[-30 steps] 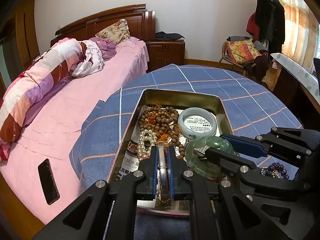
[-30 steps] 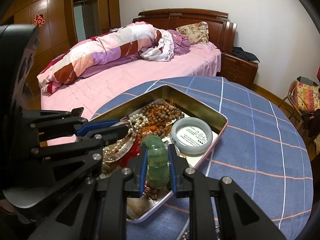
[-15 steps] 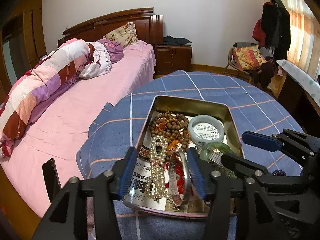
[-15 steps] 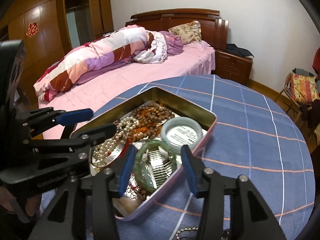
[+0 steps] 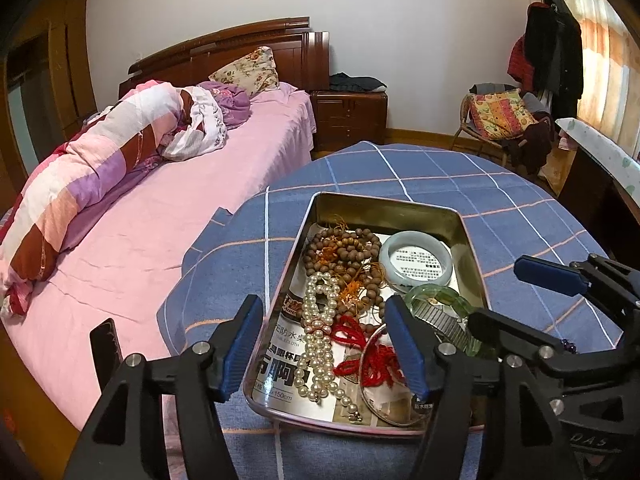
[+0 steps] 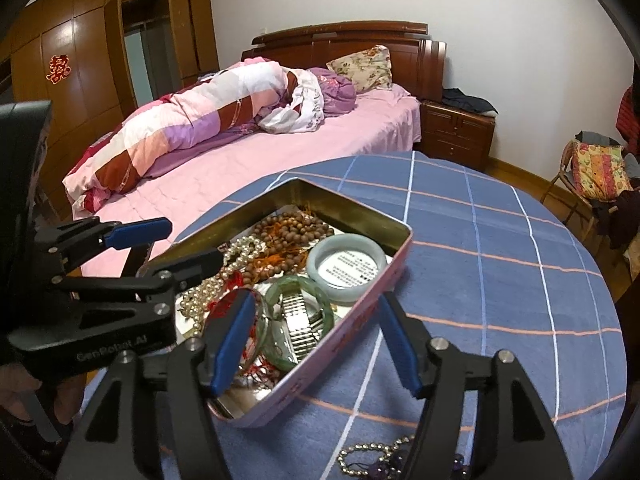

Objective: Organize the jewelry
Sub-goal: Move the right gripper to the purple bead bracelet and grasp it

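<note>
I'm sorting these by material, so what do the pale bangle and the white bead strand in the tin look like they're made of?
Pale bangle: likely jade or glass, with a smooth, translucent grey-green gloss. White bead strand: pearls or imitation, round cream beads with soft sheen.

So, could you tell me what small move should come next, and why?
Probably swing the open right gripper down toward the silver bead bracelet lying on the blue checked tablecloth: it sits outside the rectangular metal tin, and both grippers are empty.

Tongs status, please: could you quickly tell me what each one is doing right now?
Left tongs: open, holding nothing, above the tin.
Right tongs: open, holding nothing.
</note>
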Motion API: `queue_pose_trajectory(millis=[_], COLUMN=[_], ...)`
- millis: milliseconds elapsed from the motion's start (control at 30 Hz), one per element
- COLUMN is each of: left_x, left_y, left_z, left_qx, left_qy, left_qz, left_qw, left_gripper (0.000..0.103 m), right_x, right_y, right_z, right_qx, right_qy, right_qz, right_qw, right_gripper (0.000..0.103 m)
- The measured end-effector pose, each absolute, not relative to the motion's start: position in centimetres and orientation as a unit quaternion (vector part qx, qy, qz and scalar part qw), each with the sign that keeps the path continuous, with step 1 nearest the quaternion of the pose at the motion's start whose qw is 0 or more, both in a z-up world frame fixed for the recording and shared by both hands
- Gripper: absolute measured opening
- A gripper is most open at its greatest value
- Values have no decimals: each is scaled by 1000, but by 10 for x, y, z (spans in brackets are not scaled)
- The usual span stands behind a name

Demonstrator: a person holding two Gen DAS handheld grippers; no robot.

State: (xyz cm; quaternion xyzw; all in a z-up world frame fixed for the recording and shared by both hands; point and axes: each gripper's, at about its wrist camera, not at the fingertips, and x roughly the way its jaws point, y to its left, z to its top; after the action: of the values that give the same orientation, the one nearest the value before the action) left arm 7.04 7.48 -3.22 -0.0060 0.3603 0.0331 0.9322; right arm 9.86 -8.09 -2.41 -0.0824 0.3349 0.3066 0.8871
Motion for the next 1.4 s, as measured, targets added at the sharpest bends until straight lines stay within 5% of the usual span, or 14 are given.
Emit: queue_pose_trajectory(millis=[767, 1000, 1100, 1167, 1400], left_x=[48, 37, 36, 36, 33], left_y=[21, -5, -12, -15, -27], left_z=[-25, -26, -30, -32, -33], left_qx=[24, 36, 38, 39, 42], left_qy=[353, 355, 360, 363, 367], left_qz=[34, 17, 9, 7, -8], left_qw=[935, 934, 932, 931, 929], left_gripper=[64, 64, 64, 64, 64], right_x=[78, 71, 72, 71, 65], right_y=[-217, -207, -201, -200, -215], right_z=[-56, -64, -72, -71, -61], right_qx=[-73, -91, -110, -110, -73], right_qy=[405, 412, 420, 416, 395], right_qz=[205, 225, 221, 227, 231], right_qw=[888, 878, 873, 874, 886], right_gripper=[68, 54, 41, 20, 16])
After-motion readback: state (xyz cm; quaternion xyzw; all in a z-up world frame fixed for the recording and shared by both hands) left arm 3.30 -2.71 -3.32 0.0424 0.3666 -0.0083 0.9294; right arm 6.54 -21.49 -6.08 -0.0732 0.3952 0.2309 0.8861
